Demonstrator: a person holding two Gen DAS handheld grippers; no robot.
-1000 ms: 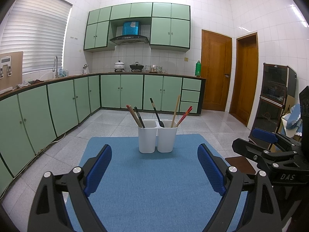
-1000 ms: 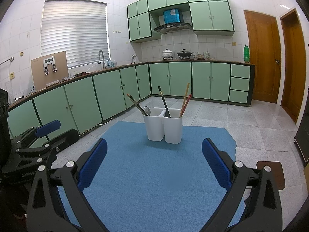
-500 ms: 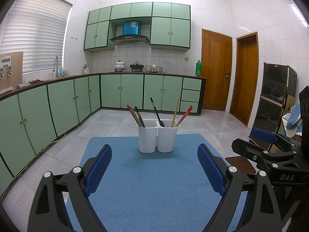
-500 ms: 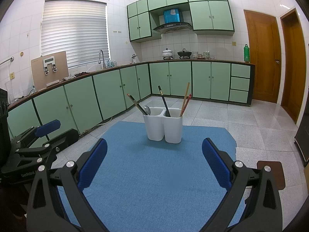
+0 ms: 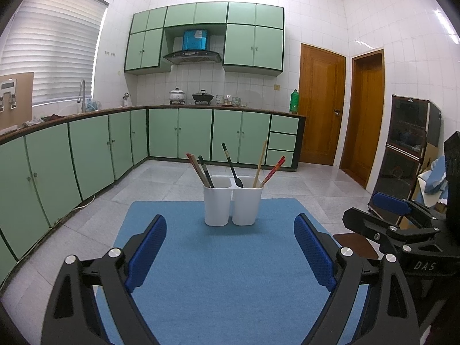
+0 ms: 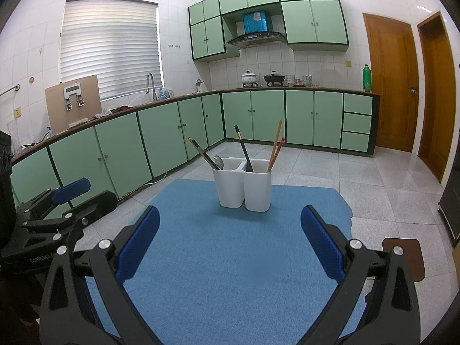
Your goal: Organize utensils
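Observation:
A white two-compartment utensil holder stands at the far end of a blue mat. Its left compartment holds chopsticks and a metal spoon. Its right compartment holds a black utensil, a wooden chopstick and red chopsticks. My left gripper is open and empty above the near mat. My right gripper is open and empty, also short of the holder. Each gripper shows at the edge of the other's view: the right, the left.
Green kitchen cabinets run along the left and back walls. Two wooden doors are at the right. A dark cabinet stands at the far right. A brown pad lies beside the mat's right edge.

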